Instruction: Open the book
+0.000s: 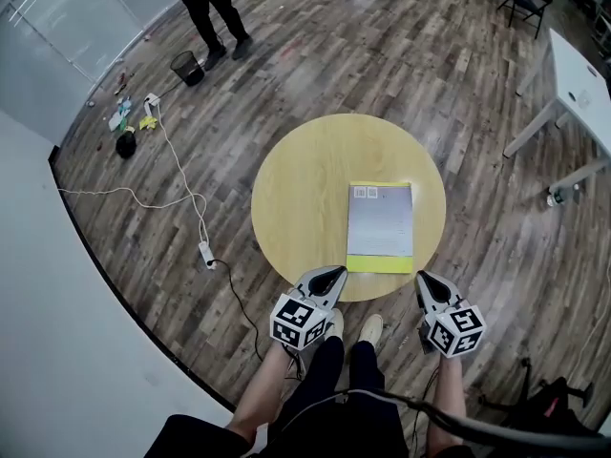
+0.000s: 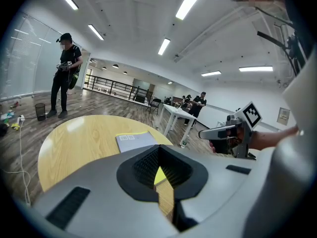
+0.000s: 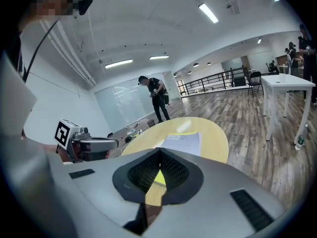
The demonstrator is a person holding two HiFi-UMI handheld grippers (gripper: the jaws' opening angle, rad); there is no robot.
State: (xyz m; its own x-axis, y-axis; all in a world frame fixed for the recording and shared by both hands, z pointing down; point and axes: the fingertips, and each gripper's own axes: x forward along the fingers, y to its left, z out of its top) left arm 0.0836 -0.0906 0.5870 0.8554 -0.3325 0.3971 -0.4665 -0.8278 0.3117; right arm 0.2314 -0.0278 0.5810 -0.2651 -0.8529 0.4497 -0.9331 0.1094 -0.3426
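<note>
A closed book [image 1: 380, 227] with a grey cover and a yellow strip along its near edge lies flat on the round wooden table [image 1: 296, 194], right of centre. The left gripper [image 1: 338, 272] hovers at the table's near rim, just left of the book's near corner, jaws shut and empty. The right gripper [image 1: 420, 277] hangs just off the rim beside the book's near right corner, also shut and empty. In the left gripper view the book [image 2: 132, 141] lies beyond the closed jaws [image 2: 158, 148]. The right gripper view shows the book [image 3: 184, 141] ahead of its closed jaws [image 3: 159, 152].
My legs and shoes [image 1: 370, 329] are under the table's near rim. A cable and power strip [image 1: 206, 252] run across the floor at left, near a black bin [image 1: 187, 67] and a standing person [image 1: 216, 8]. A white table [image 1: 573, 89] stands at right.
</note>
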